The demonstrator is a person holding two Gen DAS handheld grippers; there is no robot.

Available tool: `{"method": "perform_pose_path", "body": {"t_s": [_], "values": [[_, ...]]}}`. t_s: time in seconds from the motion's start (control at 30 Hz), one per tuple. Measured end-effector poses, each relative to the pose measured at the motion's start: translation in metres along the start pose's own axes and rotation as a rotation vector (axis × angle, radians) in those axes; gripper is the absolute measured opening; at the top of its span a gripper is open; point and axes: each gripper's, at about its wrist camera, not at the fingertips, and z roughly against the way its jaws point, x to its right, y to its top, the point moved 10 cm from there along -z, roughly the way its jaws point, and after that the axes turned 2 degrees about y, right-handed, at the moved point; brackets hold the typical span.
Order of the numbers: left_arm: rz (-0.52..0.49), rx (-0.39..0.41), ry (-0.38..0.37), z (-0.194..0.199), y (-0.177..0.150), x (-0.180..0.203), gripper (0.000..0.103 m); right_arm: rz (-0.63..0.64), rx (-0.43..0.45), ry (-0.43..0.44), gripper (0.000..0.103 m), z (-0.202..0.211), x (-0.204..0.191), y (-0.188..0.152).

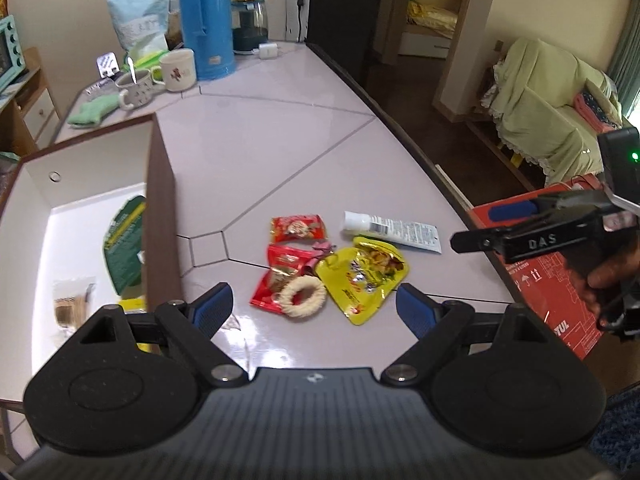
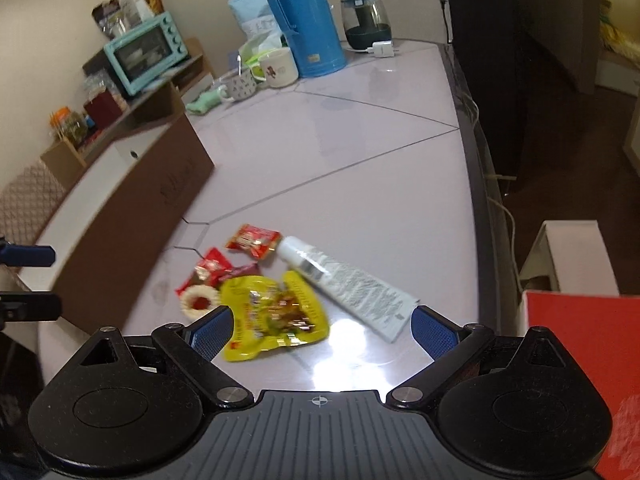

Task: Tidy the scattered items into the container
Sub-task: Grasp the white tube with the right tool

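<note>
Box (image 1: 160, 200) wall hides green packet (image 1: 124, 240) — right edge unseen.

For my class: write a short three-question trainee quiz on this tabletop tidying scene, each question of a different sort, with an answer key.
1. True or false: the white tube is already inside the brown box.
2. Multiple choice: what lies on the lower red packet? A) a spoon B) a cream woven ring C) a mug
3. Fill in: the left gripper and the right gripper are both ____.

Key: 1 false, it lies on the table; 2 B; 3 open.
</note>
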Motion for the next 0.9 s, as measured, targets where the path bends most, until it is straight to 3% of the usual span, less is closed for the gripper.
{"method": "perform_pose_path", "body": {"t_s": [0.3,0.33,0.37,0.4,0.63,0.8,0.87,0.9], "values": [[0.026,-0.073,0.006,-0.034,0.0,0.005,0.086,0.205,-0.069,-0.002,0.097,-0.048,0.021,0.003],[0.028,-0.08,0.008,-0.037,0.0,0.004,0.086,0.251,-0.082,-0.003,0.092,-0.055,0.022,0.003],[0.031,-0.088,0.01,-0.041,0.0,0.003,0.086,0.299,-0.095,-0.003,0.076,-0.062,0.023,0.002],[0.034,-0.097,0.011,-0.044,-0.001,0.003,0.086,0.343,-0.117,0.003,0.07,-0.07,0.023,0.001],[0.054,-0.148,0.013,-0.063,-0.008,-0.001,0.086,0.572,-0.179,0.048,0.07,-0.109,0.015,-0.003],[0.057,-0.172,0.018,-0.074,-0.012,-0.003,0.085,0.65,-0.18,0.081,0.069,-0.128,0.007,0.004],[0.057,-0.179,0.018,-0.078,-0.015,-0.003,0.083,0.639,-0.188,0.131,0.04,-0.13,0.004,0.005],[0.057,-0.184,0.018,-0.079,-0.016,-0.003,0.083,0.623,-0.193,0.152,0.039,-0.131,0.003,0.005]]}}
